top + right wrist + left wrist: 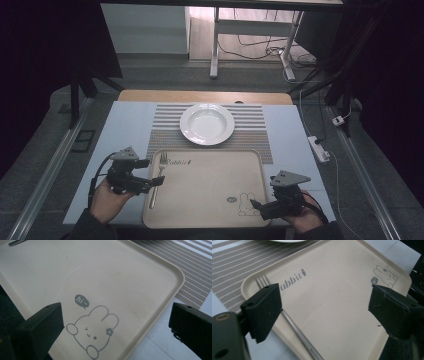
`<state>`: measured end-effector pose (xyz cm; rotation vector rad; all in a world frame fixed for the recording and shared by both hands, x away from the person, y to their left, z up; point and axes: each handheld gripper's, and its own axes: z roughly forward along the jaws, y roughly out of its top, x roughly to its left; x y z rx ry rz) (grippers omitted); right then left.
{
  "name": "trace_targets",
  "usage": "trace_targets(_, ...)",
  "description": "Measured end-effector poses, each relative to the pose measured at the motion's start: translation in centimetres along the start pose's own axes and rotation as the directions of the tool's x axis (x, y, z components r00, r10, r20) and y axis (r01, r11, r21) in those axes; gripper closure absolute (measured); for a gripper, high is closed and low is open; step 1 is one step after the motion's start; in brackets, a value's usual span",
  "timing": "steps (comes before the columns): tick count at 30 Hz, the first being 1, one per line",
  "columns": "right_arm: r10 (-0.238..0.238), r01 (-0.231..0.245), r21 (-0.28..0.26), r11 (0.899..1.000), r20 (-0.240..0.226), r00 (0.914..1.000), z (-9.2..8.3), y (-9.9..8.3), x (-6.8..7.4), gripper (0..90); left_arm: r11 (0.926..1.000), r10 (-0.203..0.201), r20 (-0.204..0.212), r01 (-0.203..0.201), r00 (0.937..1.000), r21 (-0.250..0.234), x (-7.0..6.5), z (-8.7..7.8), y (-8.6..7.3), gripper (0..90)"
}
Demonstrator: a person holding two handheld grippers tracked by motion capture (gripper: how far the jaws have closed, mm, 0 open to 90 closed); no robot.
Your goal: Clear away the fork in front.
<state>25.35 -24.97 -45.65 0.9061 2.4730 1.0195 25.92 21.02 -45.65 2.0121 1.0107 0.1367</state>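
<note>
At the left edge of the table we hold our left gripper (150, 172) just above the left rim of the flat beige plastic tray (210, 200), its black jaws spread wide with nothing between them. The slim silver metal fork (157, 181) lies flat along that left side of the tray, tines pointing away from us toward the printed lettering, free of the pads. Beyond the tray, a round white ceramic plate (207, 123) sits on the grey striped placemat (250, 125). At the right, our right gripper (256, 206) hangs over the tray's near right corner by the printed rabbit drawing (92, 333), jaws likewise parted and empty.
</note>
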Motion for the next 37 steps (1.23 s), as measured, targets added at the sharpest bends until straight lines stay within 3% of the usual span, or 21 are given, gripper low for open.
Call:
trace_targets(9,0.050,-0.050,-0.011,0.999,0.026,0.9984,-1.2,-1.1,-0.3,0.0,0.9989,-0.027,-0.034,0.026,0.9990,-0.039,-0.2,-3.1,-2.9,3.4)
trace_targets(14,0.103,-0.102,-0.006,0.995,0.041,0.9939,-2.1,-1.9,-0.7,0.0,0.9967,-0.052,-0.043,0.049,0.9977,-0.065,-0.2,-4.8,-4.7,1.1)
trace_targets(24,0.160,-0.159,-0.020,0.987,0.073,0.9845,-3.6,-3.1,-1.2,0.0,0.9876,-0.129,-0.075,0.121,0.9888,-0.100,0.1,-7.4,-8.3,0.0)
trace_targets(30,0.171,-0.170,-0.021,0.985,0.083,0.9818,-4.1,-3.5,-1.1,0.0,0.9872,-0.143,-0.117,0.133,0.9828,-0.087,0.1,-8.3,-9.4,0.0)
trace_targets(33,0.176,-0.175,-0.018,0.984,0.082,0.9810,-4.2,-3.5,-1.1,0.0,0.9899,-0.138,-0.158,0.131,0.9778,-0.055,0.0,-8.5,-9.6,0.0)
trace_targets(37,0.172,-0.172,-0.013,0.985,0.083,0.9816,-4.1,-3.6,-1.1,0.0,0.9910,-0.132,-0.162,0.126,0.9780,-0.046,-0.1,-8.3,-9.5,0.0)
